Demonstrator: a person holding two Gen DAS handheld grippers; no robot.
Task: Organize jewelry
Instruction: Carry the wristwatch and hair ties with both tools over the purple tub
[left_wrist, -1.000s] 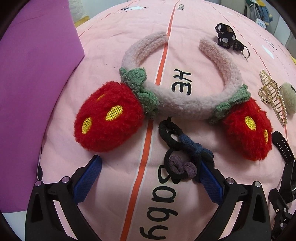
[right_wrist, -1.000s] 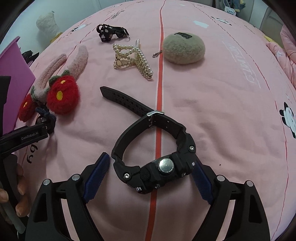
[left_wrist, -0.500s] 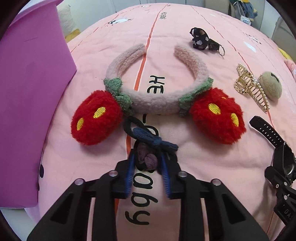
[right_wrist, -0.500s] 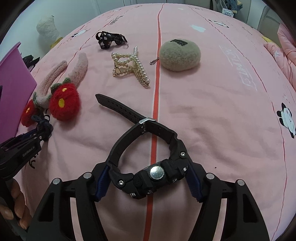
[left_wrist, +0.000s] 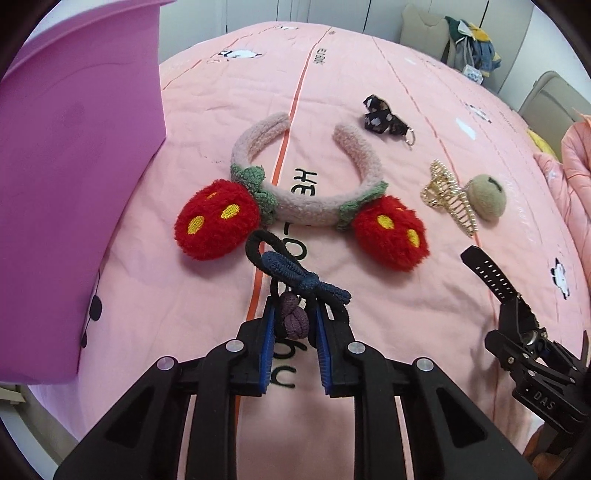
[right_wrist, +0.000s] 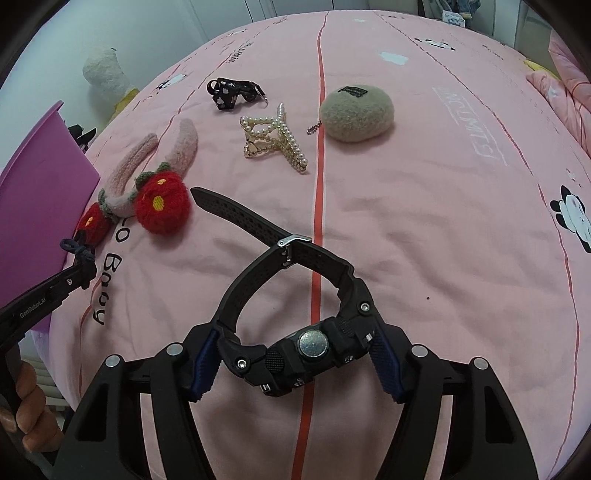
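Now left gripper (left_wrist: 294, 332) is clamped on the hair tie (left_wrist: 295, 291), its loops running up-left toward the strawberry headband (left_wrist: 306, 199). Right gripper (right_wrist: 295, 360) pinches the black watch (right_wrist: 295, 332) by its case, strap tail pointing up-left over the pink bedspread (right_wrist: 443, 221).

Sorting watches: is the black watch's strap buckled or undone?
Buckled: the watch strap runs through its silver buckle, forming a closed loop.
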